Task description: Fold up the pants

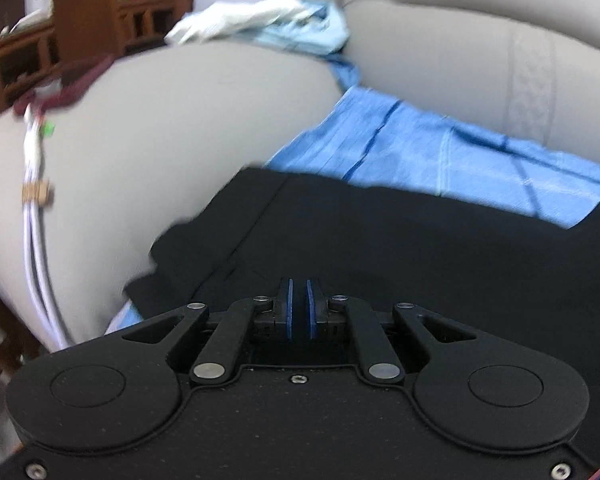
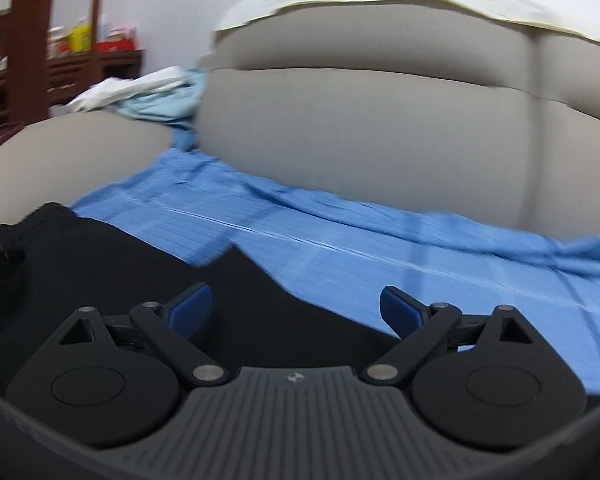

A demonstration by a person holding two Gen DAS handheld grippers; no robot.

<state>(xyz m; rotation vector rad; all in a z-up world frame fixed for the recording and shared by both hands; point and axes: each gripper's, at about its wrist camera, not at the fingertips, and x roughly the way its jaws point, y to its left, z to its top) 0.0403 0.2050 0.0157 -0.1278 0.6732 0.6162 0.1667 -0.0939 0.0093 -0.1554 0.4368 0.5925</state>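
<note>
My left claw point(image 1: 299, 308): matt black plastic, steel pivot pins, blue pads. Pants point(image 1: 380, 240): matt black cloth. Sheet point(image 2: 340, 232): blue woven cloth; sofa point(image 2: 380, 140): smooth grey upholstery.

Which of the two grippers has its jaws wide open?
The right gripper: its blue pads stand far apart over the black pants. The left gripper is shut.

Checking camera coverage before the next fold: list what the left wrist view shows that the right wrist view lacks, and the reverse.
Left wrist only: a bundle of white cables lying on the beige sofa cushion, and the shut left gripper.

Right wrist only: a pale yellow sheet draped along the sofa's top, and the open right gripper, nothing between its jaws.

Both: the black pants, blue checked cloth and brown wooden shelving.
</note>
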